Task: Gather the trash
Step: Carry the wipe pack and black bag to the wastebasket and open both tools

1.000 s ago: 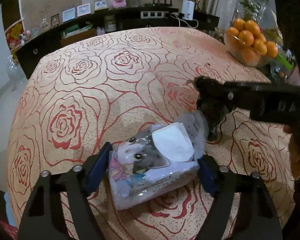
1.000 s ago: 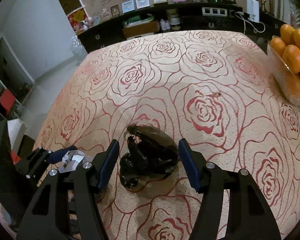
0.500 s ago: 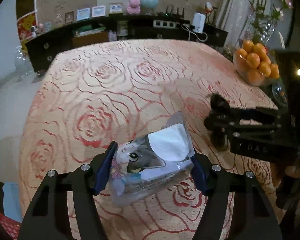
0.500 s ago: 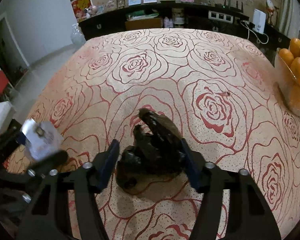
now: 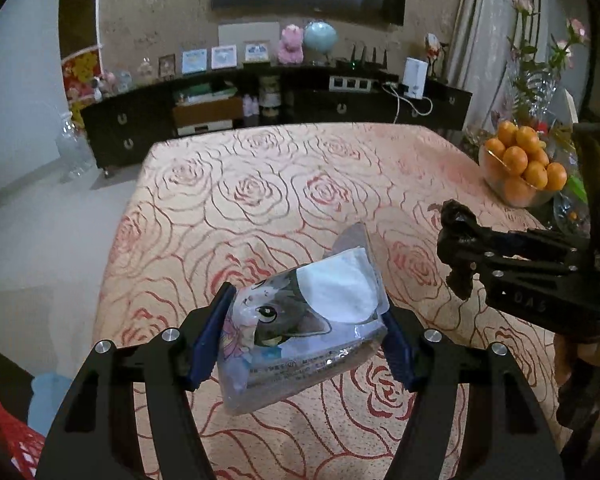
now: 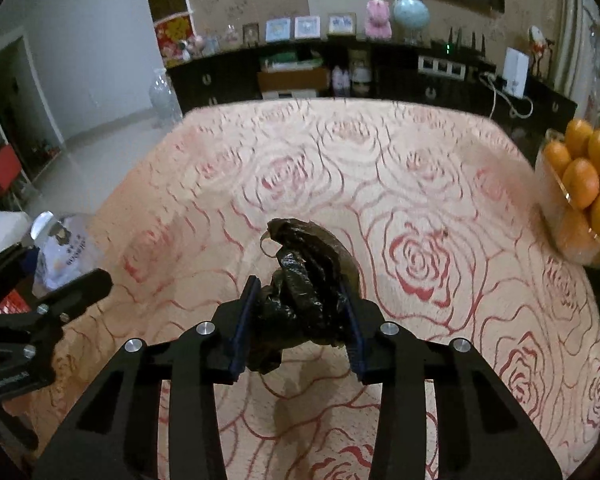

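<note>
The left tool (image 5: pixel 306 344) is clamped on a clear tissue pack with a cartoon cat print (image 5: pixel 300 332), held up off the rose-patterned surface (image 5: pixel 260 208). To its right, the right tool (image 6: pixel 298 328) has just been closing and now pinches a crumpled black plastic bag (image 6: pixel 304 292) above the same cloth. A glass bowl of oranges (image 5: pixel 520 168) sits at the far right edge.

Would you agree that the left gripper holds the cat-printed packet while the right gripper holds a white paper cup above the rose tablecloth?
Not quite: the right gripper holds a crumpled black plastic bag, not a white paper cup, as the right wrist view shows. Its fingers have just been closing on the bag. The left gripper does hold the cat-printed packet above the rose tablecloth.
</note>
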`<state>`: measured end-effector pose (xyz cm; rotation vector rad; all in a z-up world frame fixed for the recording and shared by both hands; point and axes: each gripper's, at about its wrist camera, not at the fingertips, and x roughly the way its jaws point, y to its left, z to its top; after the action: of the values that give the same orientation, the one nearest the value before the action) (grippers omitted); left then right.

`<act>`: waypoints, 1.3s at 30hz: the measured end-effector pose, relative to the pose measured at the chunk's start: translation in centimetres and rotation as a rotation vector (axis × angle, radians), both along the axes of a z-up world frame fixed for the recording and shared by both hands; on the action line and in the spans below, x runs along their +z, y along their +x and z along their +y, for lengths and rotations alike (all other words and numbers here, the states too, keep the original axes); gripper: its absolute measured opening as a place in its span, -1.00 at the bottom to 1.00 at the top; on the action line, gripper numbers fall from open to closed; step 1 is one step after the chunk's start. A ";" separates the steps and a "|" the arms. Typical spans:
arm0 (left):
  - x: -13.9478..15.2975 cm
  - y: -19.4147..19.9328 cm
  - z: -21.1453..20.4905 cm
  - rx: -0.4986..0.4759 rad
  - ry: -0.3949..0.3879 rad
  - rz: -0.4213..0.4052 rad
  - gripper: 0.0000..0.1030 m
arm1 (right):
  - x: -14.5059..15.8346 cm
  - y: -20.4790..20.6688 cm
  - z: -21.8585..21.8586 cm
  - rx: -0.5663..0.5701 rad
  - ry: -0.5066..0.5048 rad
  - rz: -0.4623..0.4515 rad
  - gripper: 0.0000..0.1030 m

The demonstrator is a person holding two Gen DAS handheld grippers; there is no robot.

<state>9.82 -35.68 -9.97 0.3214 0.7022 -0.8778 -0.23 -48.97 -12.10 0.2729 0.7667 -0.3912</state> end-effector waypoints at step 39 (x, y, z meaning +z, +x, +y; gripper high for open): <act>4.2 -2.5 17.0 0.298 -0.039 -0.098 0.26 | 3.9 -2.6 12.0 0.125 0.013 -0.180 -0.27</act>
<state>7.37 -18.66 -5.81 0.2164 0.6219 -0.5878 -2.82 -36.96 -8.18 0.2671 0.6058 -0.2395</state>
